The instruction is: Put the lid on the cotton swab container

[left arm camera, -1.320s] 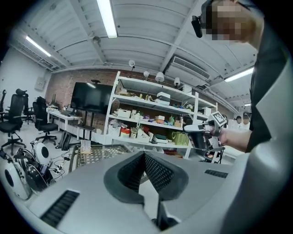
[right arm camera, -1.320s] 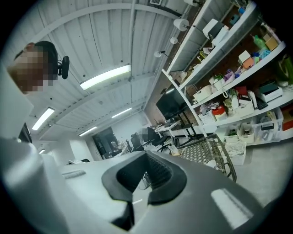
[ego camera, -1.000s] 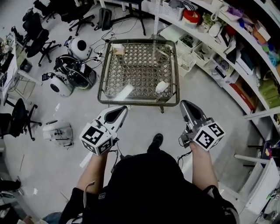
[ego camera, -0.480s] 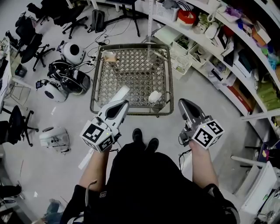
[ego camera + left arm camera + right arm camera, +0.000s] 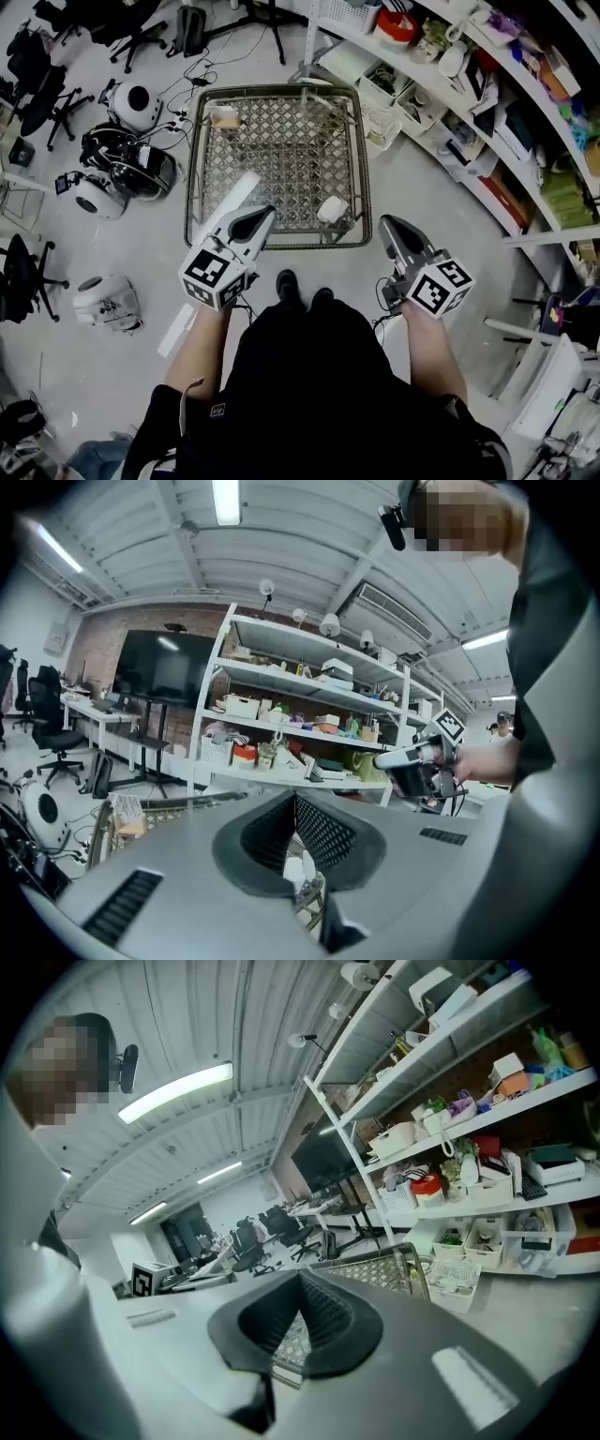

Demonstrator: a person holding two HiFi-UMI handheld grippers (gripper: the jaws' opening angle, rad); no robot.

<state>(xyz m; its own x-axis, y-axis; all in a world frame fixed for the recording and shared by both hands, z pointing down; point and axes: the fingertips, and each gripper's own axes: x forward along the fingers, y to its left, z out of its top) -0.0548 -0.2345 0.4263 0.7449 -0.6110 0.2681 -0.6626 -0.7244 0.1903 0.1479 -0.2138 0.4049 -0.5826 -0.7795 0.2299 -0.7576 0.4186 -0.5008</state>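
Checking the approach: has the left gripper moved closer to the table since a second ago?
Yes. The left gripper was short of the table; now its tip overlaps the near edge.

Legend: the cotton swab container (image 5: pixel 225 117) is a small clear box, tan in its lower part with pale contents above, standing upright and uncovered at the far left corner of the lattice-topped table (image 5: pixel 281 159). In the left gripper view, the container (image 5: pixel 126 810) appears at the left. The lid (image 5: pixel 332 210) is a small white rounded piece lying well apart from it, near the table's near right edge.
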